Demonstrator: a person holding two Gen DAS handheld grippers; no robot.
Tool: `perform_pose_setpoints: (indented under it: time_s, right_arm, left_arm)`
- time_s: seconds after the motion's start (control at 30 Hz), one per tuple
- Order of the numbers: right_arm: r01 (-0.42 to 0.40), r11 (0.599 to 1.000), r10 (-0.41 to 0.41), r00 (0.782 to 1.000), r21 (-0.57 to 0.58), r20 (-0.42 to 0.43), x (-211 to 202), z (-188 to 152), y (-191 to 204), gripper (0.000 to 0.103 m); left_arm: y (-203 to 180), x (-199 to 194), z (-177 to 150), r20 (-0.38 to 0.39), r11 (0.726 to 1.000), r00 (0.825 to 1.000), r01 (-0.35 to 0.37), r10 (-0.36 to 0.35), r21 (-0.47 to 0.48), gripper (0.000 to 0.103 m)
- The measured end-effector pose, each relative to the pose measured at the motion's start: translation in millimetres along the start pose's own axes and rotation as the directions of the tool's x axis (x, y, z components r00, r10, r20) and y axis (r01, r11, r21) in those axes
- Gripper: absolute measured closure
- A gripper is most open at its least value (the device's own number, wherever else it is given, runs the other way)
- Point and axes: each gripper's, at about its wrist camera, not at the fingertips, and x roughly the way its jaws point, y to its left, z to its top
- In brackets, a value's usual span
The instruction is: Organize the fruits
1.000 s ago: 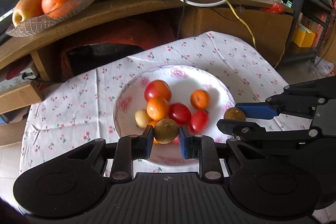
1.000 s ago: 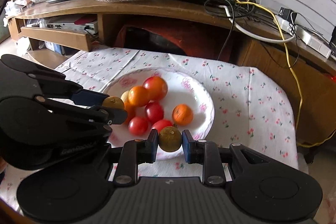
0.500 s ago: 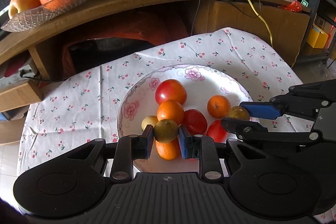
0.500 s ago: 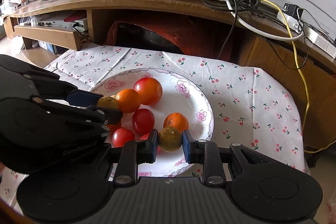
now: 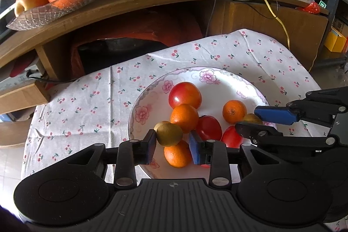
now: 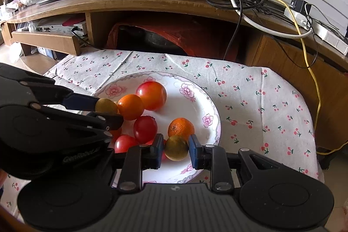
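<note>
Two fisheye wrist views, each looking forward and down along its own fingers, pretty close over the flowered plate [image 5: 141, 105]. Left wrist view sits on the plate's left side, catching the right gripper [image 5: 248, 121] poking in from the right edge. Right wrist view sits on the right side, with the left gripper [image 6: 106, 108] coming in from the left. Shared by both: plate [image 6: 208, 110], cherry-print cloth [image 5: 87, 97], wooden shelf [image 6: 174, 1] behind, glass fruit dish [image 5: 65, 5] up top.
</note>
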Motion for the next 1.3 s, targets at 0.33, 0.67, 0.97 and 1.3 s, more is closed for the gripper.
perform_pose_setpoints:
  time_s: [0.33,0.67,0.97,1.3]
  right_arm:
    - [-0.007,0.999,0.007,1.000,0.032,0.008,-2.9,3.1,-4.0,0.073]
    - [0.002,0.997,-0.003,1.000,0.073,0.021,-10.6,3.1,-12.2,0.068]
    - [0.017,0.993,-0.022,0.999,0.119,0.037,-30.1,-1.3,-19.9,0.064]
    - [0.045,0.985,-0.058,0.996,0.169,0.068,-70.3,-15.2,-17.8,0.059]
  left_arm:
    - [2.9,-3.4,1.9,0.008,1.000,1.000,-0.016,0.016,-0.019,0.052]
    - [5.8,-14.7,2.6,0.039,0.999,0.999,-0.029,0.030,-0.031,0.033]
    - [1.7,-35.1,1.6,0.094,0.999,0.994,-0.049,0.050,-0.022,0.017]
    - [1.9,-63.7,-10.6,0.129,0.996,0.988,-0.078,0.082,-0.038,0.016]
